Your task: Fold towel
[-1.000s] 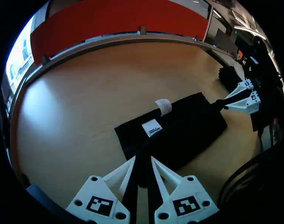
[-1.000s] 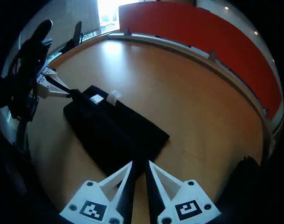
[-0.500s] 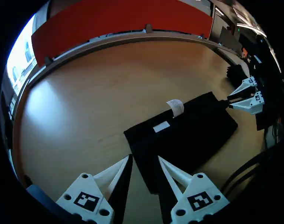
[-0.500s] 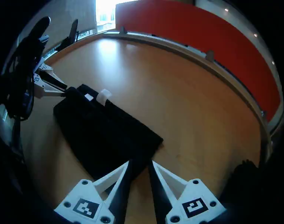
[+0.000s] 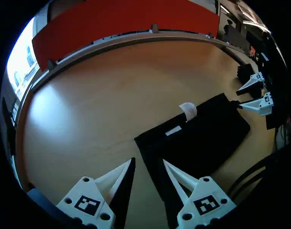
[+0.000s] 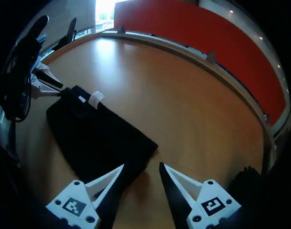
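Observation:
A black towel lies folded flat on the wooden table, with a curled white label and a flat white tag on top. My left gripper stands open just above the towel's near corner. Across the towel, my right gripper is open at the far end. From the right gripper view, the towel runs away from my open right gripper, whose fingers straddle its near corner. The left gripper is open beside the white label.
A red partition stands along the table's curved far edge. A dark pile sits on the table beyond the right gripper, and shows again as a dark pile at lower right. Chair backs stand by a bright window.
Both grippers were shut on the towel's ends a second ago; both have opened and drawn back a little. The towel has settled flat on the table.

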Tool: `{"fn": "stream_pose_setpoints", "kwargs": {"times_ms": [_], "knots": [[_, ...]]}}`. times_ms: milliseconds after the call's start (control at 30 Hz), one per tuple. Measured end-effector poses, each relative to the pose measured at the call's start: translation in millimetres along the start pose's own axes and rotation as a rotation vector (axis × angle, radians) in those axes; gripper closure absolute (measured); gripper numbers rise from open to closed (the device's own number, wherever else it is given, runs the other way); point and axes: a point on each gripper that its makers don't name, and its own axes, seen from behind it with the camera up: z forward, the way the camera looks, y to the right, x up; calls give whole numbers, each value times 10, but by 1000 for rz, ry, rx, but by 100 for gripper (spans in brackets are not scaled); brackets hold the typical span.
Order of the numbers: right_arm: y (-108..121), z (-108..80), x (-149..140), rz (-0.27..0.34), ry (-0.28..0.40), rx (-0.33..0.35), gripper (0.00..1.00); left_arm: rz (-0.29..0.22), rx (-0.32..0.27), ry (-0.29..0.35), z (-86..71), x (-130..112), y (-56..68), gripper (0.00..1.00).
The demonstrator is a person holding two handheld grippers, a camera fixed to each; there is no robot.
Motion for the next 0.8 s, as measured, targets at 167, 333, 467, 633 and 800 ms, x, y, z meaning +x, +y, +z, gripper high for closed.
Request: {"fn": "stream_pose_setpoints", "kwargs": {"times_ms": [167, 333, 467, 633, 800], "knots": [[88, 19, 79, 3, 12, -24, 37, 3, 14, 6, 19, 67, -65, 41], [159, 20, 149, 5, 23, -41, 34, -8, 22, 13, 17, 127, -126, 31], [215, 15, 178, 4, 28, -56, 34, -19, 29, 17, 11, 151, -169, 25], [262, 6, 210, 3, 34, -68, 34, -27, 39, 22, -10, 171, -217, 20], [289, -22, 245, 8, 45, -74, 24, -32, 54, 36, -51, 214, -262, 4]]}}
